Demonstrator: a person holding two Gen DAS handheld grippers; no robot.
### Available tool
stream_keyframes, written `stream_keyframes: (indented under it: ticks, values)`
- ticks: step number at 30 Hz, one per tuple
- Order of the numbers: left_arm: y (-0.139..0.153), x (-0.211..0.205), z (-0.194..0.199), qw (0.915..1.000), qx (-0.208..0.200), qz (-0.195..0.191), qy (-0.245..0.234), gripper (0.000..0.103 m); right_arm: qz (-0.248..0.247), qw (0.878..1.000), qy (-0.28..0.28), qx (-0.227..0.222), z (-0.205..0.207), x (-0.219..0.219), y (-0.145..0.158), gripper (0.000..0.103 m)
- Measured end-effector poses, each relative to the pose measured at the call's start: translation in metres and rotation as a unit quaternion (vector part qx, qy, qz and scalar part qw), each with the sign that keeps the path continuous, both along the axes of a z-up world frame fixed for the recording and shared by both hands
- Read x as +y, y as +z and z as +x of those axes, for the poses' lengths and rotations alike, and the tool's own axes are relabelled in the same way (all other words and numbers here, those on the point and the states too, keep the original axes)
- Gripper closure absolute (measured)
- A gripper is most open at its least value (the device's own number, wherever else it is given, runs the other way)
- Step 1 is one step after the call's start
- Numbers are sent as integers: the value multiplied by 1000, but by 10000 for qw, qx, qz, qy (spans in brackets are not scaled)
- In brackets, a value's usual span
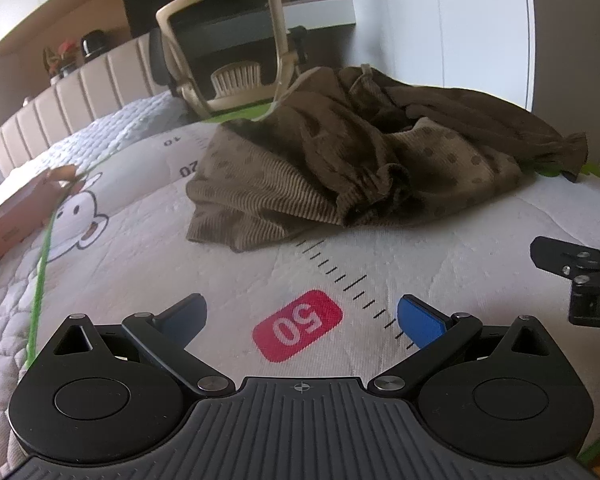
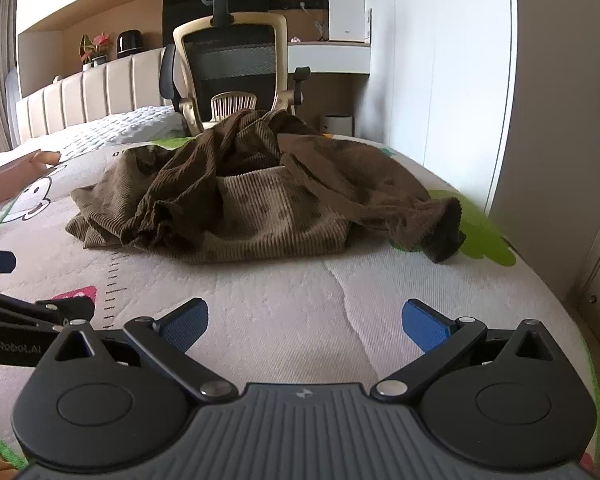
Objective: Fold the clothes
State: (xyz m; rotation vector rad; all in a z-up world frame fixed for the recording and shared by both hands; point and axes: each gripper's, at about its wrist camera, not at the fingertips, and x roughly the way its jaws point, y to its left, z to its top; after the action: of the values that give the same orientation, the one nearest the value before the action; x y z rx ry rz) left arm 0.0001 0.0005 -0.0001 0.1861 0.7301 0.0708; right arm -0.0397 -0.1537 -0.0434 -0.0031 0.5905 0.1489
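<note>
A crumpled brown corduroy garment (image 1: 340, 160) with dark dots lies in a heap on the printed mat (image 1: 440, 264) on the bed. It also shows in the right wrist view (image 2: 260, 208), with a gathered cuff (image 2: 444, 232) at its right end. My left gripper (image 1: 302, 320) is open and empty, low over the mat, short of the garment. My right gripper (image 2: 306, 324) is open and empty, also short of the garment. The right gripper's body (image 1: 580, 276) shows at the right edge of the left wrist view.
A red "50" label (image 1: 298, 326) and ruler marks are printed on the mat. A cardboard box (image 1: 16, 208) lies at the left. An office chair (image 2: 232, 60) stands behind the bed. A padded headboard (image 2: 92, 96) is at back left. A wall (image 2: 560, 120) runs along the right.
</note>
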Motion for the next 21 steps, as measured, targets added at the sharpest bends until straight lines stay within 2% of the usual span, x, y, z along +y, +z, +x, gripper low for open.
stream_keyframes:
  ticks: [4, 6, 12, 21]
  values:
    - [0, 3, 9, 10000, 11, 62, 19, 0, -63, 9999, -35, -70, -1, 4, 1, 0]
    - [1, 0, 0, 9995, -273, 127, 27, 0, -89, 9999, -24, -56, 0, 6, 1, 0]
    - [2, 7, -4, 9997, -209, -106, 48, 0, -56, 9999, -34, -91, -2, 6, 2, 0]
    - [2, 11, -2, 9996, -180, -182, 96, 0, -10, 10000, 8, -41, 0, 7, 3, 0]
